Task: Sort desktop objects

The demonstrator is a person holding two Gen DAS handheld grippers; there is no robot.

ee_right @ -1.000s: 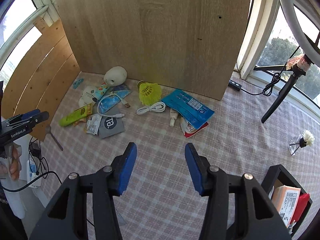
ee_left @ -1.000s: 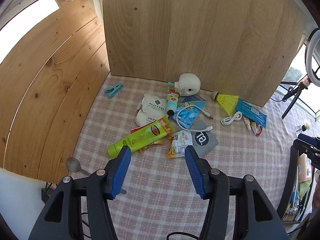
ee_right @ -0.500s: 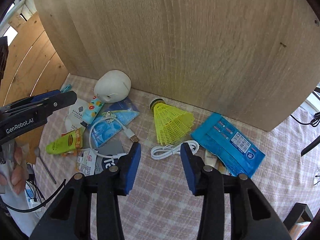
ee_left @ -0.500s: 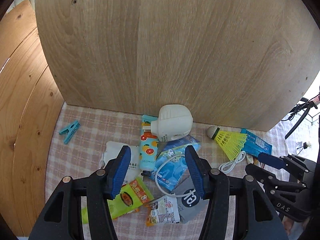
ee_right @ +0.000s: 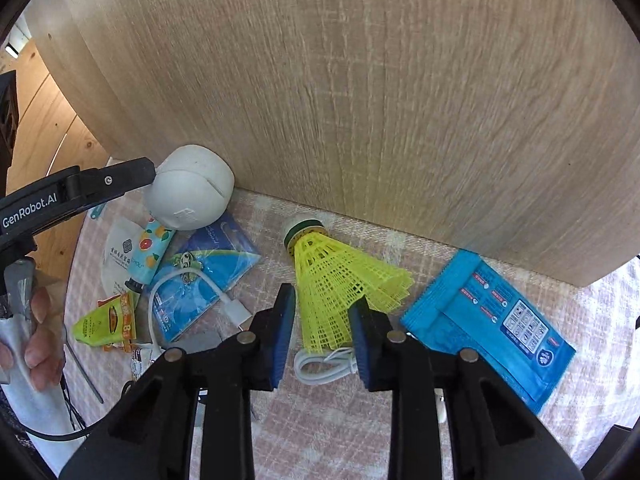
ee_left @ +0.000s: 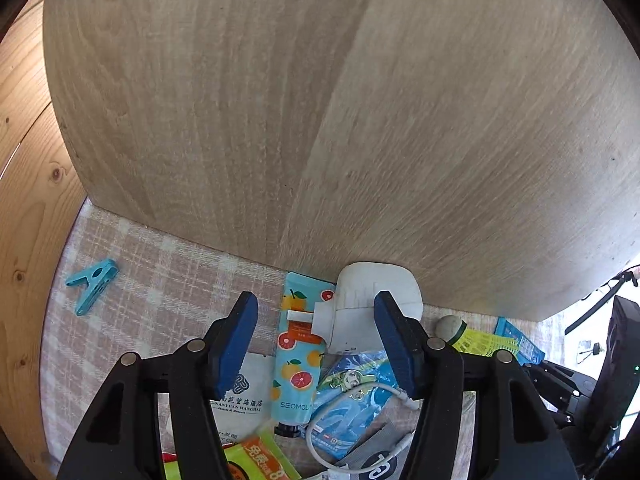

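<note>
- Right gripper (ee_right: 322, 320), lower centre: fingers closing around the shuttlecock (ee_right: 340, 280) skirt, not yet pressing; they may crush its mesh.
- Left gripper (ee_left: 316, 340), lower centre: fingers released and opening over the white camera (ee_left: 360, 312); its round shell may slip.

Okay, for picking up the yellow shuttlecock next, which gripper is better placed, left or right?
Right. The right gripper already has the yellow shuttlecock skirt between its closing jaws, not yet visibly pinched. The left gripper is spread over the white round device and fruit-print tube, off to the side.
</note>
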